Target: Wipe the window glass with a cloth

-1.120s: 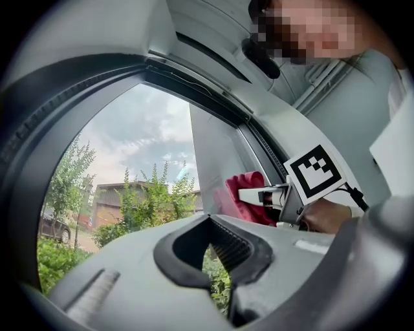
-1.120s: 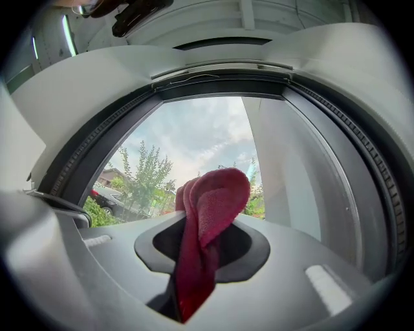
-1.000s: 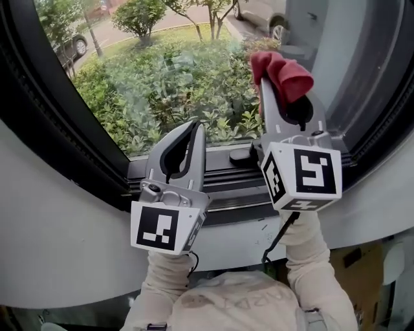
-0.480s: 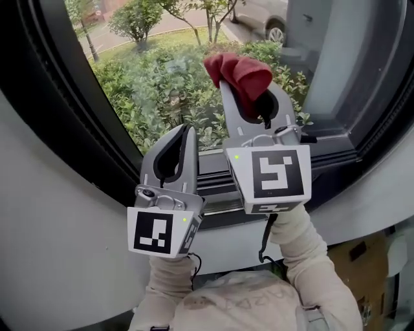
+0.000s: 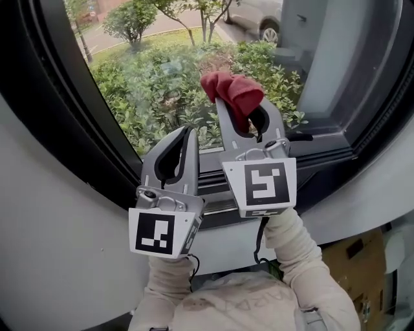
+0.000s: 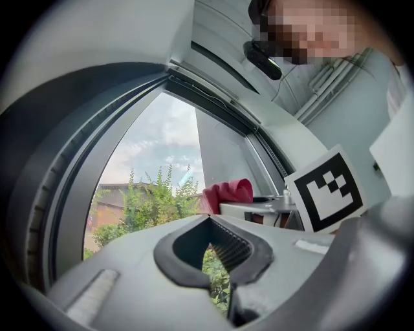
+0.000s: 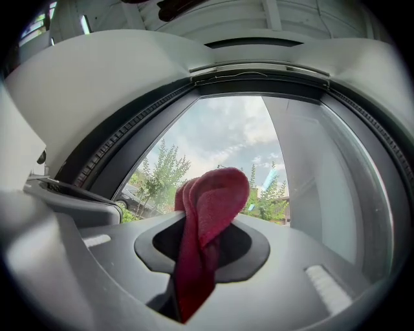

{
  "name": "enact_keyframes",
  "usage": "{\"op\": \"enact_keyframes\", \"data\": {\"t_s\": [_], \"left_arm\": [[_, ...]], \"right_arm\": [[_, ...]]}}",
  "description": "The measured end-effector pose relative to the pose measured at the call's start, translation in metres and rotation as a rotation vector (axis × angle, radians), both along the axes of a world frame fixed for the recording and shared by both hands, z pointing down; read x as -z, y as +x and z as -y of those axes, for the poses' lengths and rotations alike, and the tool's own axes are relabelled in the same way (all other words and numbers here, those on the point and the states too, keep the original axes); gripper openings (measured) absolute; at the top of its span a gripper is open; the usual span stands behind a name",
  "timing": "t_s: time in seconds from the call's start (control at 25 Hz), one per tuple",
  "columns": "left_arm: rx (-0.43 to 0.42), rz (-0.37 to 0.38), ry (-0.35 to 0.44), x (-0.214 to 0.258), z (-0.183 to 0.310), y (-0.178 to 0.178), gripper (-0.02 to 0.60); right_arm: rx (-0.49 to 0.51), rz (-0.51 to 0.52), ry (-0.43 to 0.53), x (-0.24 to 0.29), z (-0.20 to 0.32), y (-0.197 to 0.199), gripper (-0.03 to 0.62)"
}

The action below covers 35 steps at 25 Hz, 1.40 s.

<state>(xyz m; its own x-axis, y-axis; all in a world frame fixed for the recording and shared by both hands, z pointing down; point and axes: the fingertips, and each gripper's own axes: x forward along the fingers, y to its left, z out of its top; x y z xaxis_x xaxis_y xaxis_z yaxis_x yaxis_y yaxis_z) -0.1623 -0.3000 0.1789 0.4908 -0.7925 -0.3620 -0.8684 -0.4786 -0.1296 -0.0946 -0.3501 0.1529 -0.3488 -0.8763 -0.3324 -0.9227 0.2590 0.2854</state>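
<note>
Right tool (image 5: pixel 234 106) is clamped on the cloth (image 5: pixel 231 90): its own view shows the red cloth (image 7: pixel 212 203) pinched between the two jaws, bunched into a rounded wad above the tips with a tail hanging down through the opening behind them. From the head view the wad is held up in front of the lower part of the glass (image 5: pixel 162 64), right of centre. I cannot tell whether it touches the pane.

Left tool (image 5: pixel 187 132) is beside it, lower and to its left, with its jaws brought together and nothing between them. In its own view only a thin slit of greenery shows through the left tool (image 6: pixel 215 236), and the cloth (image 6: pixel 228 192) sits off to its right. Its tips point at the bottom edge of the glass, just above the dark frame (image 5: pixel 103 149).

Beyond the pane are shrubs (image 5: pixel 139 106) and, further back, a car (image 5: pixel 260 16). White wall (image 5: pixel 58 220) curves around below the frame.
</note>
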Motion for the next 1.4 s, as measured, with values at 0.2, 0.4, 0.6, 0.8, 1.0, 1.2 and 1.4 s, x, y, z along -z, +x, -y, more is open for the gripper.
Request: {"op": "enact_keyframes", "data": {"t_s": [0.2, 0.4, 0.6, 0.8, 1.0, 1.2, 1.4], "left_arm": [[-0.003, 0.005, -0.004, -0.004, 0.003, 0.020, 0.002], [-0.025, 0.007, -0.011, -0.008, 0.008, 0.056, 0.000], [-0.049, 0.014, -0.008, -0.005, 0.016, 0.102, 0.001], [-0.071, 0.021, -0.006, -0.002, 0.023, 0.149, 0.002], [-0.083, 0.029, -0.004, 0.000, 0.027, 0.184, 0.001], [-0.084, 0.028, 0.002, 0.003, 0.027, 0.199, 0.001], [-0.070, 0.023, -0.001, -0.001, 0.026, 0.195, 0.000]], "right_arm": [[-0.011, 0.001, -0.017, -0.002, 0.003, 0.030, 0.121], [-0.044, 0.003, -0.006, -0.002, 0.006, 0.078, 0.123], [-0.065, 0.019, -0.002, 0.002, 0.012, 0.132, 0.124], [-0.100, 0.034, -0.004, 0.005, 0.015, 0.189, 0.126], [-0.136, 0.046, 0.000, 0.008, 0.018, 0.238, 0.126], [-0.161, 0.046, 0.014, 0.011, 0.018, 0.258, 0.126], [-0.178, 0.027, 0.011, -0.005, 0.017, 0.255, 0.123]]}}
